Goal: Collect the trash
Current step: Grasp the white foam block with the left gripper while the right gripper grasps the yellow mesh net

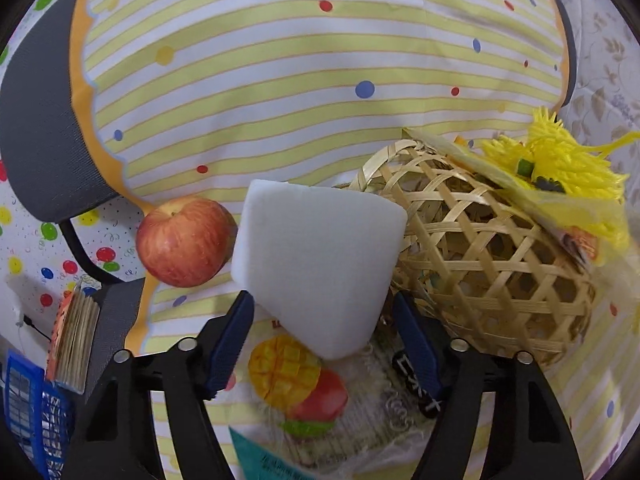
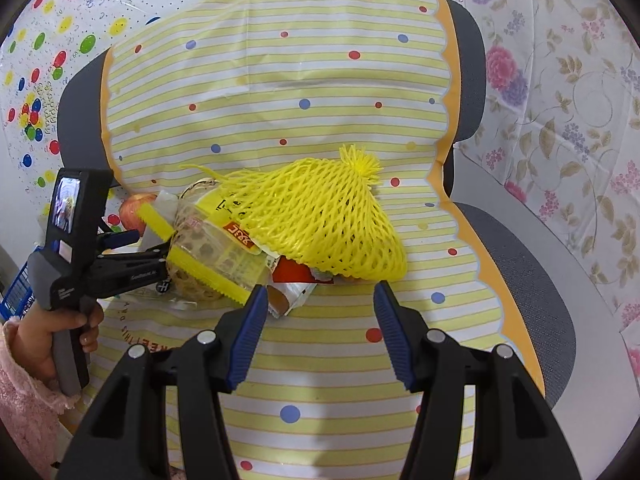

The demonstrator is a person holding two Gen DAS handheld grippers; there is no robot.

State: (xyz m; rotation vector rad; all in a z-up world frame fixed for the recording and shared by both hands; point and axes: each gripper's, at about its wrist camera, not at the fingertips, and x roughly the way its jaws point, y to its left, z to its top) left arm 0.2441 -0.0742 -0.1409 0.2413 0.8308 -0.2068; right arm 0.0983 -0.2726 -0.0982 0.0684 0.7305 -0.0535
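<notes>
One woven basket [image 1: 492, 256] on side; yellow net [image 2: 328, 220], wrappers [image 2: 224, 248] atop.

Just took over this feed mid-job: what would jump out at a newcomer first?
The white foam block between the left tongs, propped against the tipped woven basket, with a red apple to its left. In the right wrist view, the bright yellow foam net draped over wrappers, ahead of the open right tongs.
</notes>
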